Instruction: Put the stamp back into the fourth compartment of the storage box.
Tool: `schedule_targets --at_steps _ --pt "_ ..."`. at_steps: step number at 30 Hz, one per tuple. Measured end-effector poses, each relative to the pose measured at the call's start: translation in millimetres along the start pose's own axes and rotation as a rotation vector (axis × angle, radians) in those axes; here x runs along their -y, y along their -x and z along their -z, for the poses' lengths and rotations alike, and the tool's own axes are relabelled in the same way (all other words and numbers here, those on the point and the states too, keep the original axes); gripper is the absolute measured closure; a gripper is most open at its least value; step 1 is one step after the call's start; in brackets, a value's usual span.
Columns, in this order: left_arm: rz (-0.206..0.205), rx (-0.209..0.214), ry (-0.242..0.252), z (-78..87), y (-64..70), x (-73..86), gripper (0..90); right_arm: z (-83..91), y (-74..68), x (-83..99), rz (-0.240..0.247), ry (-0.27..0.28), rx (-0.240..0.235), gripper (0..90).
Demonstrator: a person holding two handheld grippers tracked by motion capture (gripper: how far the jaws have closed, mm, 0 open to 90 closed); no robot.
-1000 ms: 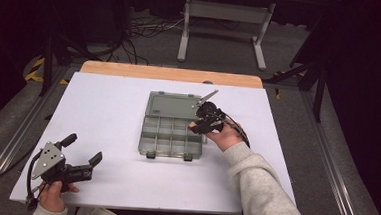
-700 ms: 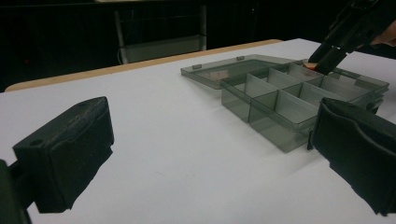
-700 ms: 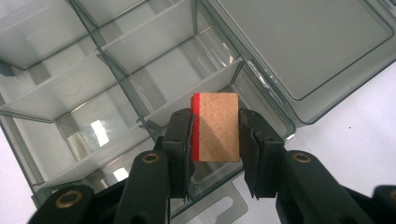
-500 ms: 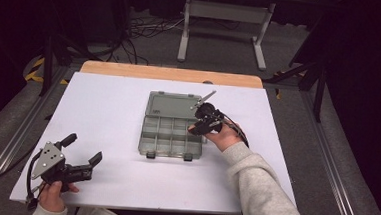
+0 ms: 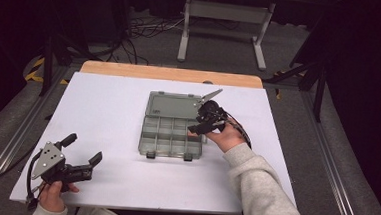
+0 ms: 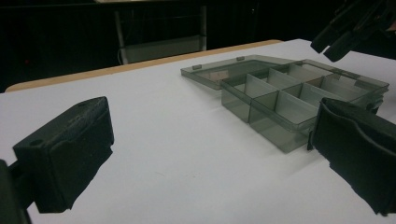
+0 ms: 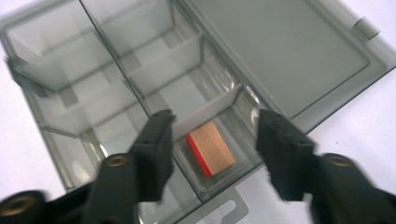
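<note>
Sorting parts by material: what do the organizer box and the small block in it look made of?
Box: probably smoky clear plastic, glossy; the dividers show through its walls. Block: tan matte face, perhaps wood or rubber, with a red edge layer; the look leaves it open.

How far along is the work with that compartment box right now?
The compartment box already lies open, lid flat behind it. A small wooden block with a red edge sits in one corner compartment. The right hand-held gripper hangs open directly above that block, holding nothing. The left hand-held gripper rests open, away from the box. Closing the lid looks left.
</note>
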State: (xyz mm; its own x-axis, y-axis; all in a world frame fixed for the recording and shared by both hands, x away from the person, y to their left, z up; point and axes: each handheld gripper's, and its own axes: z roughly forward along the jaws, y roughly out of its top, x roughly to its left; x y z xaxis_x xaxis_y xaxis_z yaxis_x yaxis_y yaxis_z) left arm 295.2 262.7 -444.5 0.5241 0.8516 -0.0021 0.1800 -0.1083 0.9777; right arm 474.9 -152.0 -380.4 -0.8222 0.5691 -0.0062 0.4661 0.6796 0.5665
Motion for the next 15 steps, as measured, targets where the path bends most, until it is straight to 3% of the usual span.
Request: schedule_targets --at_steps 6,10,15 --pt "0.001 -0.001 0.001 -0.1 0.2 0.0 0.1 22.7 -3.9 -0.1 -0.027 0.119 -0.031 14.5" --pt "-0.001 0.000 -0.001 -0.3 0.5 -0.2 0.1 34.4 -8.6 2.3 -0.017 0.165 -0.011 6.0" --pt "0.000 -0.001 -0.003 -1.0 0.7 -0.1 0.1 48.2 -14.3 10.7 -0.025 0.225 -0.002 2.1"
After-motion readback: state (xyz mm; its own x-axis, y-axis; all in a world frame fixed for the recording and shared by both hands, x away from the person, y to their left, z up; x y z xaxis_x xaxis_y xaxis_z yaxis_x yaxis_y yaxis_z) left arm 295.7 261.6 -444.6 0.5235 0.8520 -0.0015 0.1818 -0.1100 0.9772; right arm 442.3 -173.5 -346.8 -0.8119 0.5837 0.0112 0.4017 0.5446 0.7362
